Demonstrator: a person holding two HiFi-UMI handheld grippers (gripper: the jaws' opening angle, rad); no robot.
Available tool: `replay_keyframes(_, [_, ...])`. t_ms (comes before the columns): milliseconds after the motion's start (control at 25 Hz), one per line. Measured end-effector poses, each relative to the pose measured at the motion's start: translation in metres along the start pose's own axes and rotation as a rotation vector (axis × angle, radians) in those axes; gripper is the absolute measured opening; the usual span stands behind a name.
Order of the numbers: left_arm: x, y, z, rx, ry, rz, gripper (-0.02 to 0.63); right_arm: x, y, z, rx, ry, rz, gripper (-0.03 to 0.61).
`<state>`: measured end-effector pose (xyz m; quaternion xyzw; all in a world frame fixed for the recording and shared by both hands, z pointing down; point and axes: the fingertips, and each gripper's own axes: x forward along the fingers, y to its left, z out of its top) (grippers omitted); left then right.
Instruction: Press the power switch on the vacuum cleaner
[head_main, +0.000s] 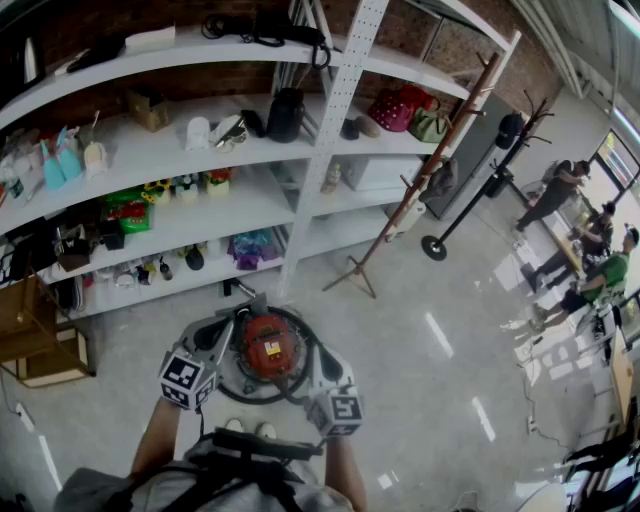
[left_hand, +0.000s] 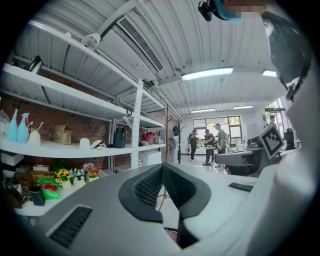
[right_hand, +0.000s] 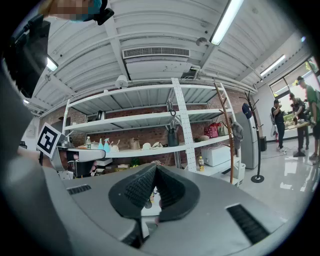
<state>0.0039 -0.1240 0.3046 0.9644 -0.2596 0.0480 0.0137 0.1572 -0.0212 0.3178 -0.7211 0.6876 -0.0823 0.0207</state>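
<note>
The left tongs (head_main: 228, 335) and right tongs (head_main: 322, 362) are seen pressed together, empty. They are held flanking the red vacuum cleaner (head_main: 268, 345).

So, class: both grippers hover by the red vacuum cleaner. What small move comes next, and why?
Probably tilt the right gripper down toward the red top of the vacuum cleaner: its shut jaws point at the shelves, not down at the machine.

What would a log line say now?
left gripper shut | right gripper shut | vacuum cleaner on floor below, untouched
</note>
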Motion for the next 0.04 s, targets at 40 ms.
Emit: replay_keyframes(40, [0.0002,0.0003,0.0004,0.0,0.0,0.002,0.009,0.0006,-0.0007,-0.0004,0.004,-0.005,0.003,0.008])
